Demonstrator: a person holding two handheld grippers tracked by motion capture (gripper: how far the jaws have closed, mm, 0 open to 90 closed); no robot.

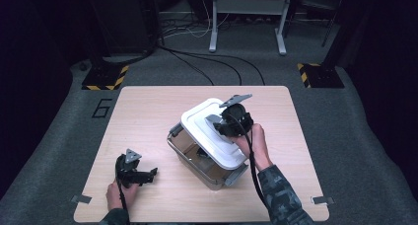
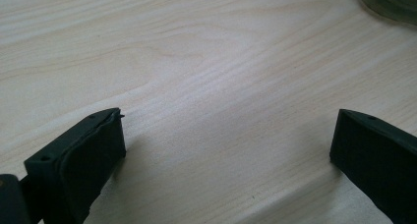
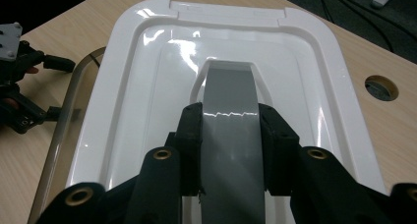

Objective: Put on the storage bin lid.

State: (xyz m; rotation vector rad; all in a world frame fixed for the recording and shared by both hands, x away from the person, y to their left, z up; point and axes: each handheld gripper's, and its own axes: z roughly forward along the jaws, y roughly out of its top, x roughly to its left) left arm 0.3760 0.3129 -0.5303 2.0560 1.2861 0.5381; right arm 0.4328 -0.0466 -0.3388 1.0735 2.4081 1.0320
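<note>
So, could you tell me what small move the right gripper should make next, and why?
Probably shift the white lid toward the left gripper to square it over the clear bin: the right gripper clamps its grey handle, yet the lid sits askew, leaving the bin partly uncovered.

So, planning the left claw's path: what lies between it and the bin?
Only bare table between the left claw and the bin, per the high view.

Overhead view; two close, perhaps overlapping.
</note>
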